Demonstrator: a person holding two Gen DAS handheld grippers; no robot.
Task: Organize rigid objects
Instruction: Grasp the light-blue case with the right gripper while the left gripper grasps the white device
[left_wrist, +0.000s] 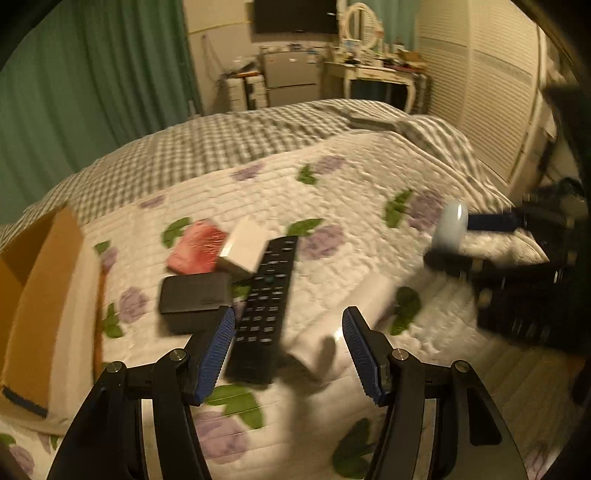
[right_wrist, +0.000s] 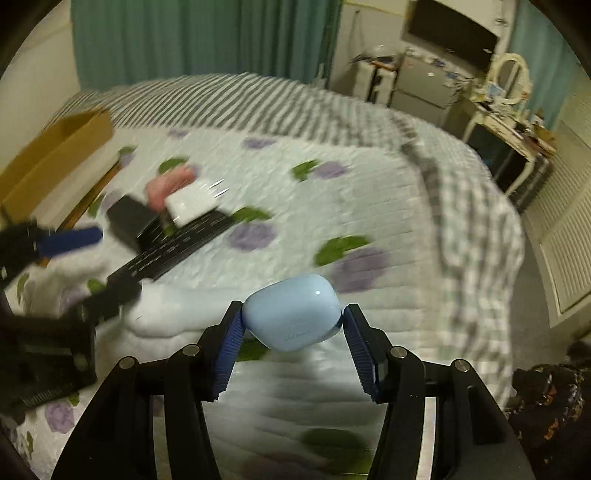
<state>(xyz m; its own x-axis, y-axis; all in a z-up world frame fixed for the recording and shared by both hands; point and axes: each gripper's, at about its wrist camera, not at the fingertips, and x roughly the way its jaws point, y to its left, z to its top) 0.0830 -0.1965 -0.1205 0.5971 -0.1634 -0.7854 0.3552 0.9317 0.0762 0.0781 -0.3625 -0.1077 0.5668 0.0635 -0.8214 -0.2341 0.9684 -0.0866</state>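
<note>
On the flowered quilt (left_wrist: 332, 192) lie a black remote (left_wrist: 267, 306), a black box (left_wrist: 194, 295), a white box (left_wrist: 243, 251) leaning on the remote, a pink packet (left_wrist: 195, 249) and a white tube-shaped thing (left_wrist: 343, 317). My left gripper (left_wrist: 289, 317) hovers open over the remote's near end and the white tube, with nothing between its pads. My right gripper (right_wrist: 293, 311) is shut on a light blue rounded case (right_wrist: 293, 325), held above the quilt. From the left wrist view the same case (left_wrist: 448, 229) shows at the right between the right gripper's fingers.
An open cardboard box (left_wrist: 40, 295) stands at the left on the bed. A grey checked blanket (left_wrist: 221, 144) covers the far side. Beyond the bed are green curtains, a small fridge, a dressing table and louvred wardrobe doors. The bed's edge drops off at the right.
</note>
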